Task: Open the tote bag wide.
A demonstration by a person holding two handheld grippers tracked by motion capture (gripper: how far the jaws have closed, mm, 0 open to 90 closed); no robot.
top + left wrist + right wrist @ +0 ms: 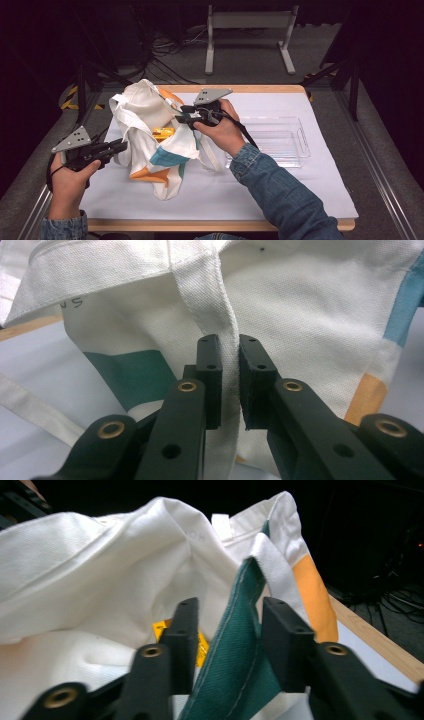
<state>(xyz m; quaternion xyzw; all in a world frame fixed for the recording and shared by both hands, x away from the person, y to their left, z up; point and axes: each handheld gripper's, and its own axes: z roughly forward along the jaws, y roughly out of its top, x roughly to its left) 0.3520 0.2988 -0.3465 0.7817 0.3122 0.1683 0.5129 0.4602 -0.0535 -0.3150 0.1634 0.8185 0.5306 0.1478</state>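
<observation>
At frame centre-left, I held the tote bag open: left gripper fingers pinched its strap, right gripper fingers stood apart around the rim. Next, removing the yellow packet needed release.

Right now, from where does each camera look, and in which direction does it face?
High view: above the person's side, facing forward and down on the table; both forearms and tongs show.
Left gripper view: on the left tongs, facing the tote bag; black jaws pinch its strap.
Right gripper view: on the right tongs, facing into the bag's opening; jaws straddle its green edge.
All share the bag.
</observation>
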